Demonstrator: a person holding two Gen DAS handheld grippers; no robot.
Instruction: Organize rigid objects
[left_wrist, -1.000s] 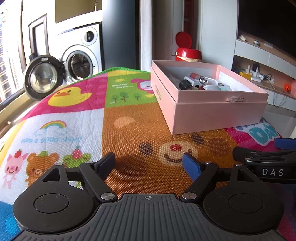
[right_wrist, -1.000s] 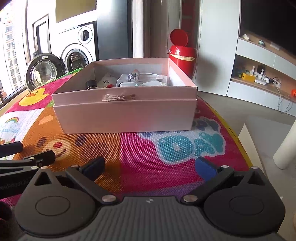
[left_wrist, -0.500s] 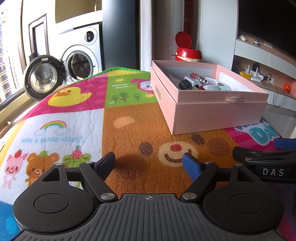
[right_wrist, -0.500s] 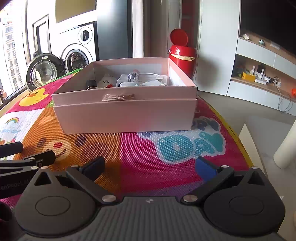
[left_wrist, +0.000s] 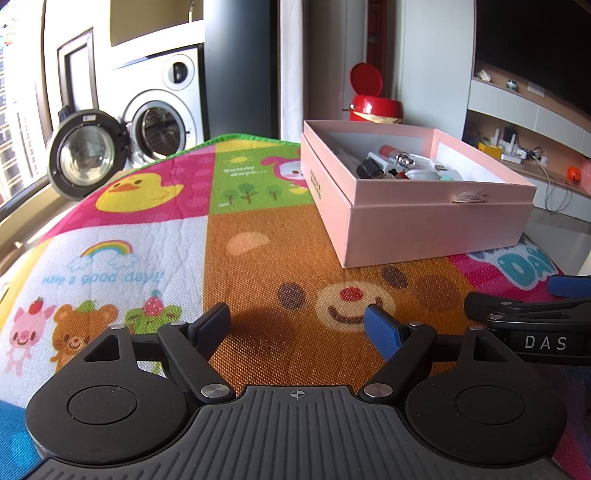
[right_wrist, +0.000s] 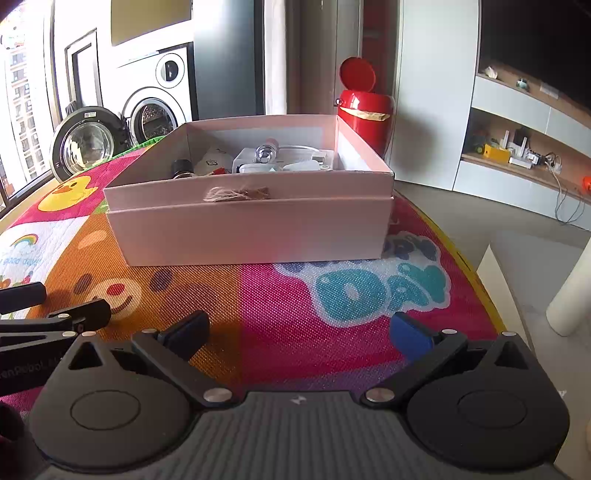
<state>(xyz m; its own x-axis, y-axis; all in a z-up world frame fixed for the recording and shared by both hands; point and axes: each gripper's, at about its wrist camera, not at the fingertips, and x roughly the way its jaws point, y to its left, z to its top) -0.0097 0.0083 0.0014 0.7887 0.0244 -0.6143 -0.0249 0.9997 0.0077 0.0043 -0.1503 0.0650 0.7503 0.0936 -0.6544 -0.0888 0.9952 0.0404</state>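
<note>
Left wrist view: left gripper low over the play mat, jaws wide apart, nothing between them. Pink box ahead and off to the right, well apart from the fingertips, seen corner-on with its long side running away to the right. Inside, a heap of small rigid items: a dark cap, a chrome piece, white and red bits, too small to name surely. Twine tag hanging on the near wall. Right gripper's finger poking in at the right edge, just beside. No loose object visible on the mat between jaws and box.

Right wrist view: right gripper likewise spread wide and empty, hovering over the pink and orange patches of the mat. Box straight ahead, long wall square-on, its long axis lying across the line of the fingers. Items clustered toward the back. Red bin and washing machine behind, off the mat.

Likely judgement: everything already boxed, or the next pick from inside it. Right hand better lined up, facing the box head-on; left hand needing a swing to the right. Any reach in must clear the near wall from above.
</note>
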